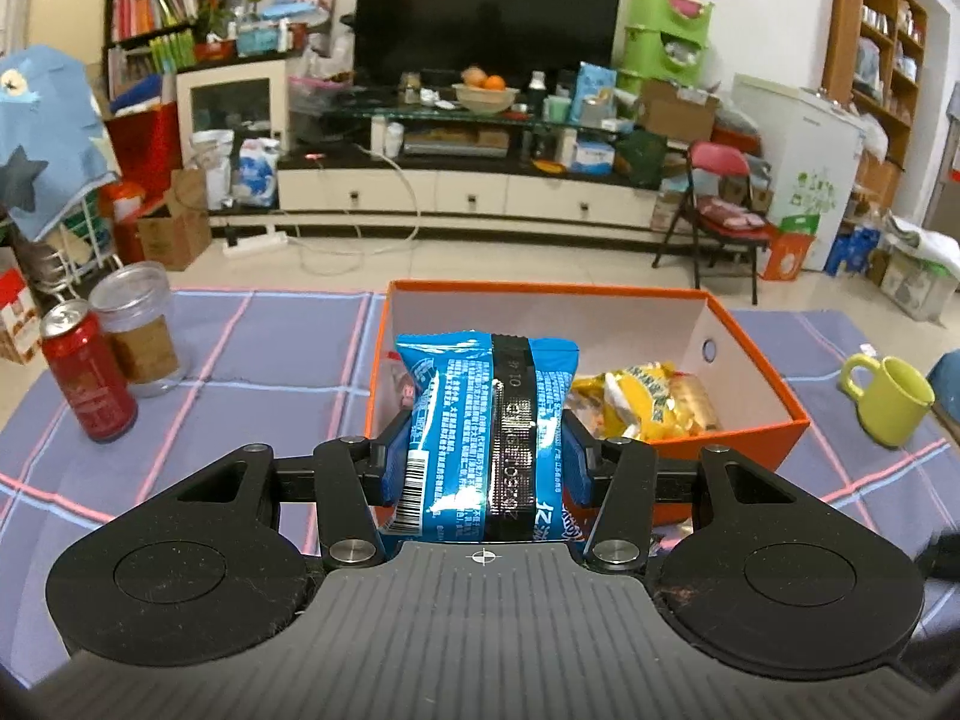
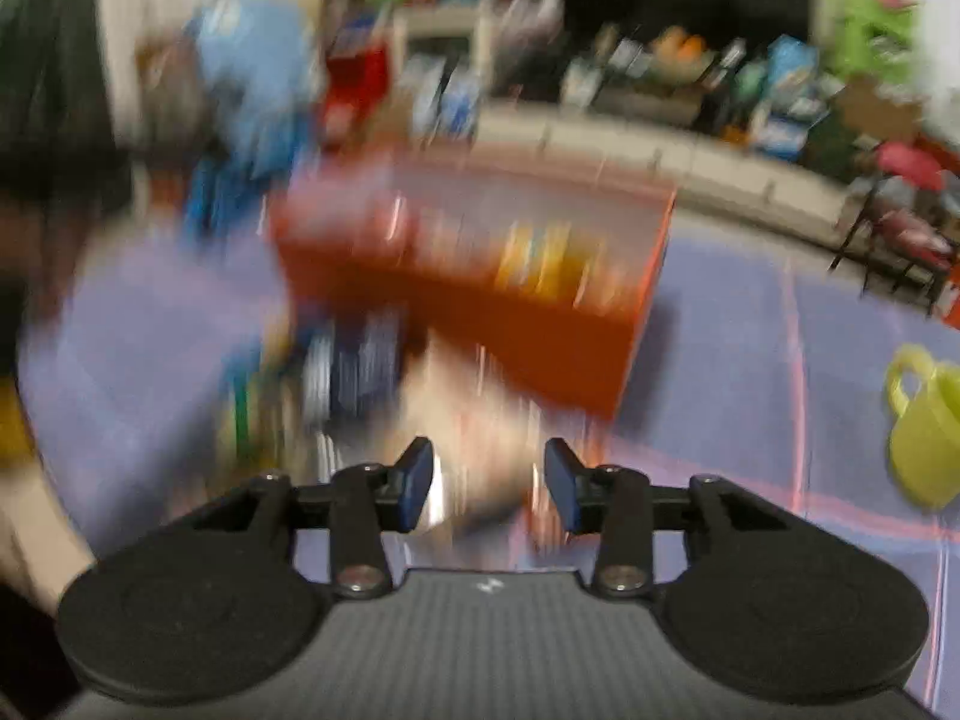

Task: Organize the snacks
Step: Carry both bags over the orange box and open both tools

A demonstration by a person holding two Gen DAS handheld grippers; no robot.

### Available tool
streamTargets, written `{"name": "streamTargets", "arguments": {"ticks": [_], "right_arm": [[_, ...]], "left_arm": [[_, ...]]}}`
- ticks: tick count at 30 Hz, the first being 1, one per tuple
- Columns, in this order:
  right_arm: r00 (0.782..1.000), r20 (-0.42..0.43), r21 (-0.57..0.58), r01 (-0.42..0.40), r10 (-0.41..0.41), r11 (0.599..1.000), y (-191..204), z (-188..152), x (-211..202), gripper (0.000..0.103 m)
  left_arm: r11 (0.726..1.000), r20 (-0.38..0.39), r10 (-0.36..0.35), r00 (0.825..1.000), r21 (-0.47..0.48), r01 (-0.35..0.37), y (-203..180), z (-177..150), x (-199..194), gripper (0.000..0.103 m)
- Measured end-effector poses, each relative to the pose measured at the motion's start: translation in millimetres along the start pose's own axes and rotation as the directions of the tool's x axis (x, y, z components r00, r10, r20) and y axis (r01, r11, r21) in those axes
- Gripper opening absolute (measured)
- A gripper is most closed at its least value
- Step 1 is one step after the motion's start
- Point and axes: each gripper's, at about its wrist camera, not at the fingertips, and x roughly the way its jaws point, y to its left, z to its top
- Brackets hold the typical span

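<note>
My left gripper is shut on a blue snack packet, held upright just in front of the open orange box. A yellow snack packet lies inside the box with other wrappers. The right wrist view is badly blurred. In it my right gripper stands open, its blue pads apart and touching nothing that I can make out. It hovers over blurred loose packets on the cloth, in front of the orange box.
A purple checked cloth covers the table. A red can and a glass jar stand at the left, and a green mug at the right. The same green mug shows in the right wrist view. A cluttered room lies beyond.
</note>
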Motion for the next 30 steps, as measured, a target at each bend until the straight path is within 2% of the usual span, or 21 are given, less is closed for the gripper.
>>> {"name": "streamTargets", "arguments": {"ticks": [3, 4, 7, 11, 13, 14, 20, 24, 27, 30], "right_arm": [[0.996, -0.090, -0.030, -0.032, 0.029, 0.999, 2.3, -29.4, 15.7, 0.042], [0.995, -0.095, -0.023, -0.042, 0.040, 0.999, 1.5, -34.1, 18.7, 0.046], [0.993, -0.103, -0.020, -0.052, 0.049, 0.998, -5.2, -35.1, 27.2, 0.050], [0.984, -0.170, -0.053, -0.058, 0.048, 0.997, -9.8, -38.0, 33.7, 0.048], [0.986, -0.156, -0.047, -0.072, 0.064, 0.996, -13.9, -41.5, 35.2, 0.047], [0.987, -0.153, -0.048, -0.067, 0.059, 0.997, -14.1, -41.1, 35.4, 0.036], [0.991, -0.130, -0.010, -0.040, 0.038, 0.999, -6.7, -39.2, 32.7, 0.034], [0.999, -0.039, 0.000, -0.013, 0.012, 1.000, 5.9, -25.4, -0.3, 0.034], [0.998, 0.060, 0.009, 0.011, -0.011, 1.000, 7.2, 8.1, -15.6, 0.034], [0.989, 0.143, 0.016, 0.046, -0.047, 0.999, 0.2, 56.7, -8.2, 0.034]], "left_arm": [[1.000, -0.002, -0.006, 1.000, -0.018, 0.006, 1.6, -0.4, 0.2, 0.021], [1.000, 0.001, -0.002, 1.000, -0.018, 0.002, 1.8, 0.1, 0.6, 0.021], [1.000, 0.003, -0.005, 1.000, -0.024, 0.005, 1.9, 2.3, 2.9, 0.021], [1.000, -0.004, -0.008, 1.000, -0.021, 0.008, 2.2, 2.5, 8.4, 0.021], [1.000, -0.009, -0.016, 1.000, -0.025, 0.016, 0.9, 1.0, 10.7, 0.021], [1.000, -0.010, -0.018, 1.000, -0.020, 0.018, -0.4, 0.5, 11.0, 0.021], [1.000, -0.004, -0.026, 1.000, -0.013, 0.026, -1.1, 0.2, 6.3, 0.021], [0.999, 0.008, -0.028, 1.000, -0.018, 0.029, 0.9, 8.8, 6.6, 0.021], [1.000, 0.018, -0.015, 1.000, -0.024, 0.015, 3.4, 21.5, 14.3, 0.021], [0.999, 0.011, -0.012, 1.000, -0.049, 0.012, 4.9, 38.0, 29.2, 0.021]]}}
